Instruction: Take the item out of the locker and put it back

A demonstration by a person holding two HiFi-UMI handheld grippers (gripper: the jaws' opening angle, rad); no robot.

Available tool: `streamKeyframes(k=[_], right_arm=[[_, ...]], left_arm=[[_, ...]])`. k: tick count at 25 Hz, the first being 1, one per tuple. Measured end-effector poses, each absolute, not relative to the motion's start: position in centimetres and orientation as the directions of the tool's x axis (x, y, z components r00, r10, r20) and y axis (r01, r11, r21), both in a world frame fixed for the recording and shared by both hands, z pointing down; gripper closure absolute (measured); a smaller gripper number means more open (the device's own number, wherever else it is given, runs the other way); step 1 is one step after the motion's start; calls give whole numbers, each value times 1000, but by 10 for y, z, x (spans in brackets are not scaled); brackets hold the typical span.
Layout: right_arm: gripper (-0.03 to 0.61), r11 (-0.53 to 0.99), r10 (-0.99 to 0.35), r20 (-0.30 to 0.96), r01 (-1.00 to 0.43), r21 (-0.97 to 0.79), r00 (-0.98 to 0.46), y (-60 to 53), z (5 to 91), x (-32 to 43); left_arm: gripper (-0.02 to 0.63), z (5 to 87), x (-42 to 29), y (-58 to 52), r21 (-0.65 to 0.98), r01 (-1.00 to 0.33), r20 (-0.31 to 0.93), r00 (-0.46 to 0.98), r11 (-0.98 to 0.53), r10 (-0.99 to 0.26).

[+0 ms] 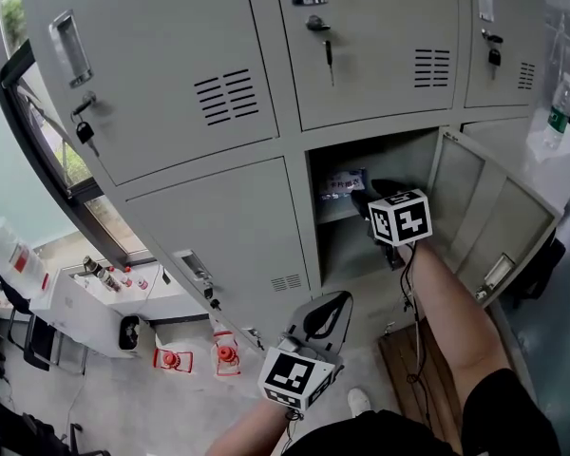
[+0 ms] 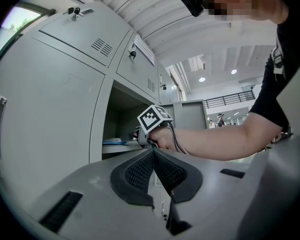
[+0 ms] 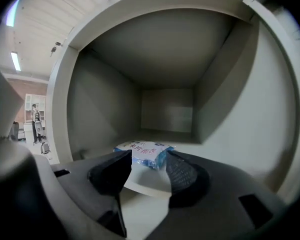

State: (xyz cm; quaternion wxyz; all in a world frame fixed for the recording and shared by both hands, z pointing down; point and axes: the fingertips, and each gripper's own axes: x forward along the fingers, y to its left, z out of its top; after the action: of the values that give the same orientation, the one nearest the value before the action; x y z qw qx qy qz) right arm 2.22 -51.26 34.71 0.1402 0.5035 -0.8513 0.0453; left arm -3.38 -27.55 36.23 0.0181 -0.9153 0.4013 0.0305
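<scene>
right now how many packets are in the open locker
1. A blue and white packet lies on the locker shelf, ahead of the right tool, which may hide more.

I've got my right gripper (image 3: 147, 160) at the mouth of the open grey metal locker compartment (image 3: 167, 111). The flat blue-and-white plastic packet (image 3: 142, 151) lies on the shelf (image 3: 141, 185) just ahead of the spread jaws. The swung-open locker door (image 1: 484, 212) stands to the gripper's right, and my left gripper (image 1: 315, 323) is below it, outside the compartment.
</scene>
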Motion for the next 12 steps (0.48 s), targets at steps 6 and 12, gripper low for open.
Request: streamKeyframes(k=[6, 12], right_arm=[[288, 494, -832, 330, -866, 76, -446, -525, 350, 17], [282, 491, -808, 418, -867, 89, -415, -531, 359, 16]], left_arm=[[598, 365, -40, -279, 5, -740, -62, 671, -673, -739], [598, 366, -42, -279, 2, -739, -61, 673, -674, -737]])
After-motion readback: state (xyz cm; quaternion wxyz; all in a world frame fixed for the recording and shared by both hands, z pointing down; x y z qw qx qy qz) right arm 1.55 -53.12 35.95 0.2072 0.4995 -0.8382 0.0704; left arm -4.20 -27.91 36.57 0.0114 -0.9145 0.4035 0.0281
